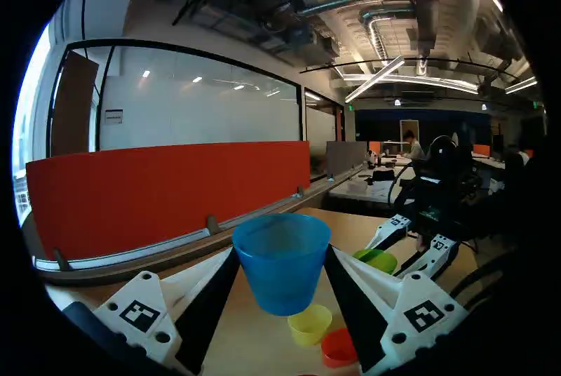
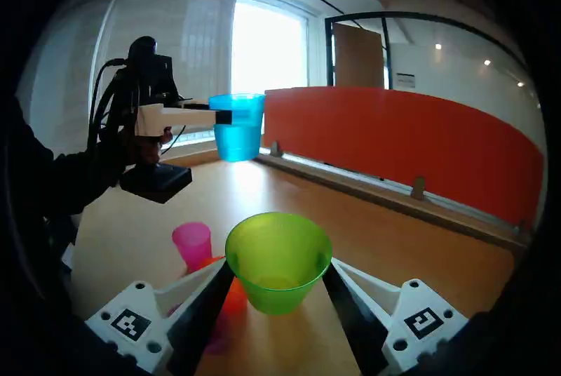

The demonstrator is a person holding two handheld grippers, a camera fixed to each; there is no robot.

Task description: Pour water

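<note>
L gripper (image 1: 280,255) clamps blue cup (image 1: 282,274), raised, upright. R gripper (image 2: 278,271) clamps green cup (image 2: 278,253), lower. Both cups picked; tilt + pour not yet done.

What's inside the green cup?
Nothing solid shows inside the green cup, held by the right gripper; a paler patch at its bottom may be water or bare base, cannot tell.

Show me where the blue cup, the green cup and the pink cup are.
blue cup (image 1: 280,274), left gripper view, middle of its outer wall.
green cup (image 2: 278,267), right gripper view, inner wall seen through its open mouth.
pink cup (image 2: 191,244), right gripper view, its side wall.
</note>
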